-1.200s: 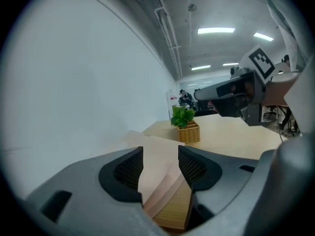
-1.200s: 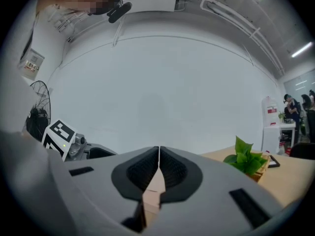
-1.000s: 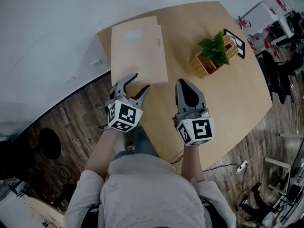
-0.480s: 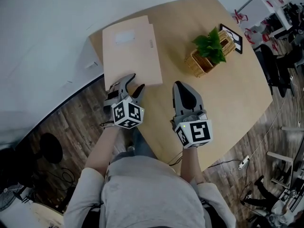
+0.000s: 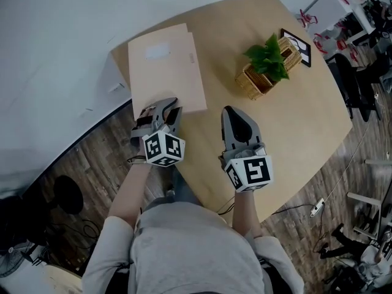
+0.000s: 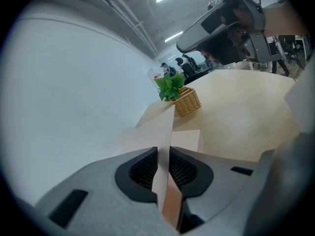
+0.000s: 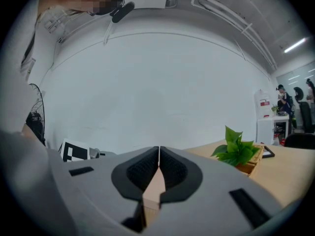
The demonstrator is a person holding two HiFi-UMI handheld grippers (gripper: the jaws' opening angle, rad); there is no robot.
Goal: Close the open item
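Note:
A tan folder (image 5: 164, 66) lies on the round wooden table (image 5: 294, 121) at the far left. My left gripper (image 5: 164, 112) is at its near edge. In the left gripper view the folder's cover (image 6: 165, 132) stands edge-on between the jaws, lifted off the sheet below. The left gripper (image 6: 162, 166) is closing and its pads touch both sides of the cover. My right gripper (image 5: 236, 118) hovers over the table to the right of the folder. Its jaws meet with nothing between them (image 7: 159, 166).
A wicker basket with a green plant (image 5: 266, 66) stands at the back right, with a black-framed card (image 5: 297, 45) behind it. The table's edge runs just under the left gripper, with wooden floor (image 5: 92, 158) below. A white wall lies past the folder.
The left gripper moved forward onto the folder's near edge, and its jaws went from wide open to closed round the cover. The right gripper stayed where it was.

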